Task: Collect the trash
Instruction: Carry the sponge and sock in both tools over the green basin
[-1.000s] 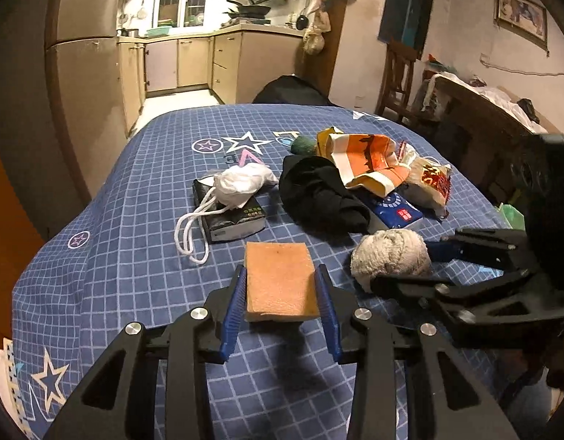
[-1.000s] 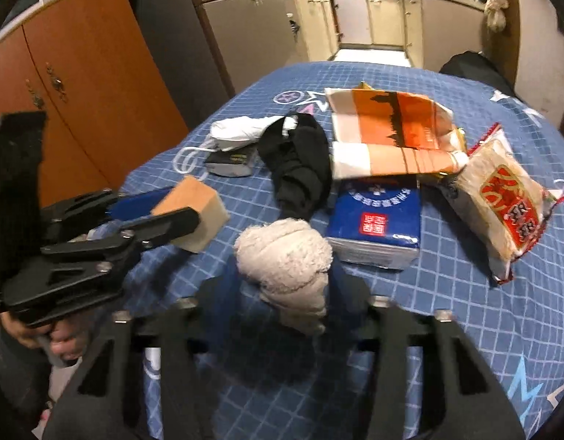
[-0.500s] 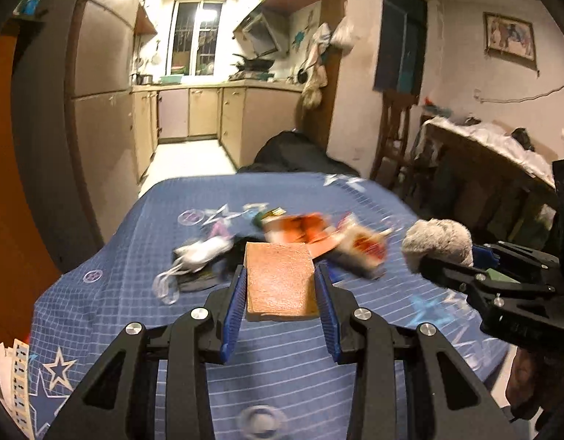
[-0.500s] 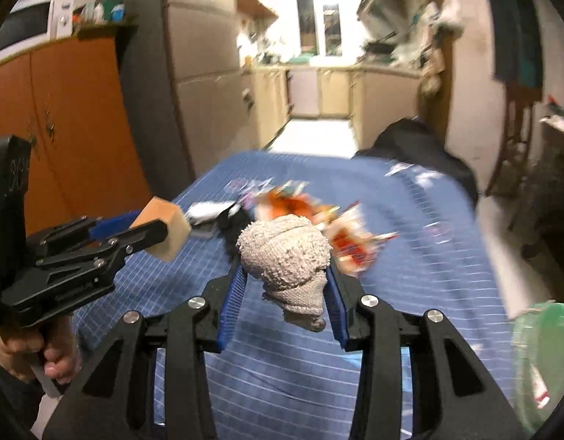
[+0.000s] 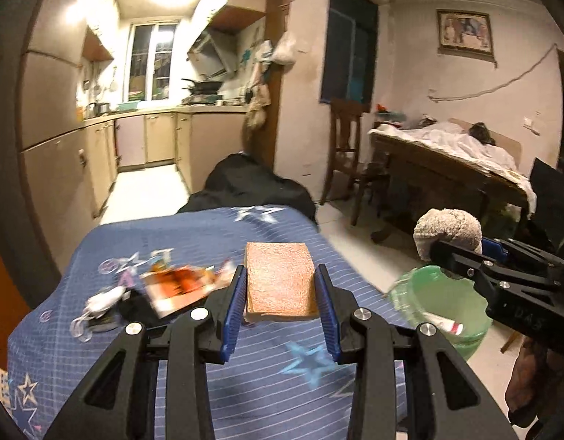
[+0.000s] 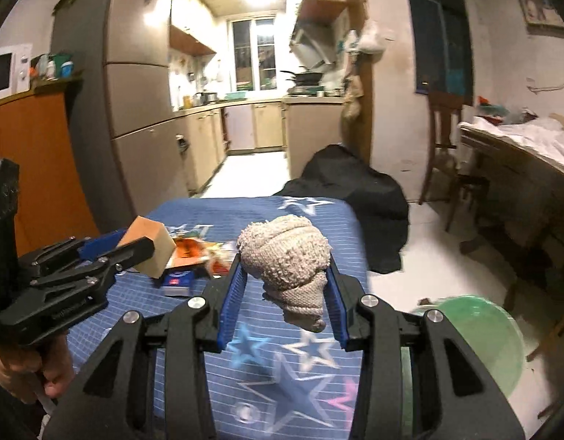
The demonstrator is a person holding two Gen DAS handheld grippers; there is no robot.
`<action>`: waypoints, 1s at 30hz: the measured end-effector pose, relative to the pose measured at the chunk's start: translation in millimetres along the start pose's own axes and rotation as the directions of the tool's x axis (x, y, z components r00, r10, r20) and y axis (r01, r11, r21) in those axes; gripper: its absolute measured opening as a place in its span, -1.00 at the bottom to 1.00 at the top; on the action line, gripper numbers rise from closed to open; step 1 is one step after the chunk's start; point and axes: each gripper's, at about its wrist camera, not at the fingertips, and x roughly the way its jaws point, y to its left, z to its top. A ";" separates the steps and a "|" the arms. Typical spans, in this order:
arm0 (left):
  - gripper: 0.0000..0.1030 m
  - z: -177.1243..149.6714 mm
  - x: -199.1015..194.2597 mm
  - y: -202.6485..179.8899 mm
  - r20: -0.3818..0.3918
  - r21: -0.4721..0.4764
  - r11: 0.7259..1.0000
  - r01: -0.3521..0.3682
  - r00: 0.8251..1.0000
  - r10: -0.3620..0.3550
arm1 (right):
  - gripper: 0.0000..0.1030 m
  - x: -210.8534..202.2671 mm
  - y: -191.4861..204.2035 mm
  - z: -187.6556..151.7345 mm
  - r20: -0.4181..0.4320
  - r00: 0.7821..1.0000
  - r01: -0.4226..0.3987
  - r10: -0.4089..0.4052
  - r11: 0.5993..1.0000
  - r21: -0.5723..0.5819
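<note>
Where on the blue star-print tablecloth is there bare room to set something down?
The near half of the tablecloth is bare, from the front edge up to the litter, and so is the far end beyond it. The crowded patch is mid-left: orange wrapper, white mask, blue packet.

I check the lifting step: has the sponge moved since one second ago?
Yes. The sponge, gripped in the left tongs, rose off the blue tablecloth and now hangs above it, nearer the green bin.

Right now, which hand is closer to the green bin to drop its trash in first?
Right, probably. Its fingers hold the balled-up sock almost over the green bin; the left gripper with the sponge hangs above the blue tablecloth.
</note>
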 end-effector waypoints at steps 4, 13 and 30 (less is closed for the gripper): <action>-0.26 19.4 15.2 -38.2 -0.003 0.020 0.999 0.048 0.999 -0.048 | -0.24 -12.9 -35.7 3.9 -0.006 0.999 0.053 -0.053 0.998 0.024; -0.26 46.6 57.9 -134.5 -0.052 0.053 0.983 0.173 0.984 -0.170 | -0.24 -27.0 -114.7 -0.7 -0.052 0.984 0.177 -0.172 0.980 0.089; -0.26 43.6 167.8 -267.6 -0.237 0.108 0.938 0.329 0.925 -0.297 | -0.24 -22.9 -233.9 -28.0 -0.256 0.944 0.265 -0.206 0.938 0.225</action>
